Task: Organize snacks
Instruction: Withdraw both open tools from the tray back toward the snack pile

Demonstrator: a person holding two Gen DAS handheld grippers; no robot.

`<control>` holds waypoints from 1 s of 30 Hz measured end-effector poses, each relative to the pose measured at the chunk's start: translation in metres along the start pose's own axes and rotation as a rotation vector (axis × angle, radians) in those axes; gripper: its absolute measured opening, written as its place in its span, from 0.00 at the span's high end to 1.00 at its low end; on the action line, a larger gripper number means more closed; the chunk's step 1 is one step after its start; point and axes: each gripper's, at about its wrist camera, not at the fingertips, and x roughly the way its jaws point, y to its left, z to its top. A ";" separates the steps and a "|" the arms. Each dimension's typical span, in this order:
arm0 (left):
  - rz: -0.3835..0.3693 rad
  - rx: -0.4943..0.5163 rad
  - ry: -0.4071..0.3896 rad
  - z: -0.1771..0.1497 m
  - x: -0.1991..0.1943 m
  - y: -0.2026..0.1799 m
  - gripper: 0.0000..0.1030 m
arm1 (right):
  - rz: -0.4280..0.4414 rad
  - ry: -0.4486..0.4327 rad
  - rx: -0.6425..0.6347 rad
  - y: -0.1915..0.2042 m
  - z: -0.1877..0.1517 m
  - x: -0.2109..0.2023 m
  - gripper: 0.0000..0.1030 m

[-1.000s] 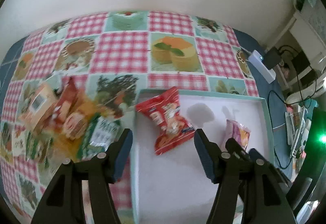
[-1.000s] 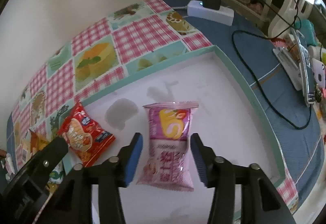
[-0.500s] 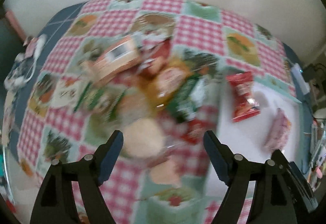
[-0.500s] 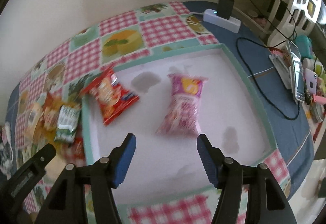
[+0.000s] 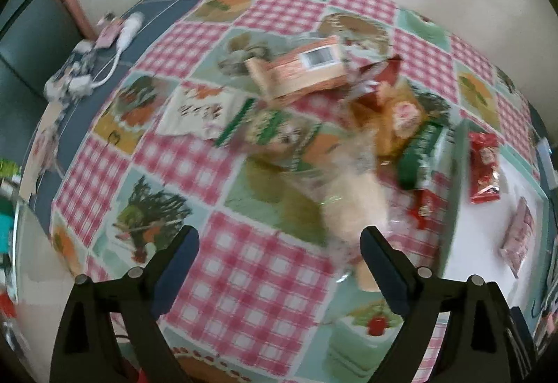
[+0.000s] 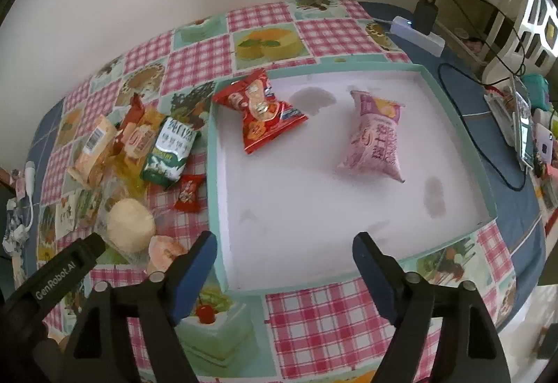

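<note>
Two handheld grippers are hovering over a tabletop (image 6: 334,330) that is wearing a pink-checked cloth with food pictures. In the right wrist view, the right gripper (image 6: 284,252) is filling the bottom of the frame; its jaws have just been opening and are standing wide with nothing between them, only the near edge of a shallow white tray (image 6: 453,125) with a mint-green rim showing beyond. Inside the tray, a red snack bag (image 6: 261,111) is lying at upper centre and a pink snack bag (image 6: 378,139) is lying to its right, well apart. A loose pile of snacks (image 6: 139,153) is sitting on the cloth at the left of the frame, just beside the tray (a green-and-white packet (image 6: 171,149) is the one nearest the rim). In the left wrist view, which is blurred, the left gripper (image 5: 279,245) is sitting low in the frame; its jaws have also just been opening and are standing wide and empty above checked cloth, with the pile lying above and to the right of them.
</note>
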 end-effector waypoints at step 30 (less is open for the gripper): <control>0.010 -0.185 0.169 0.010 0.051 0.061 0.05 | 0.074 0.080 -0.242 0.087 -0.018 0.031 0.00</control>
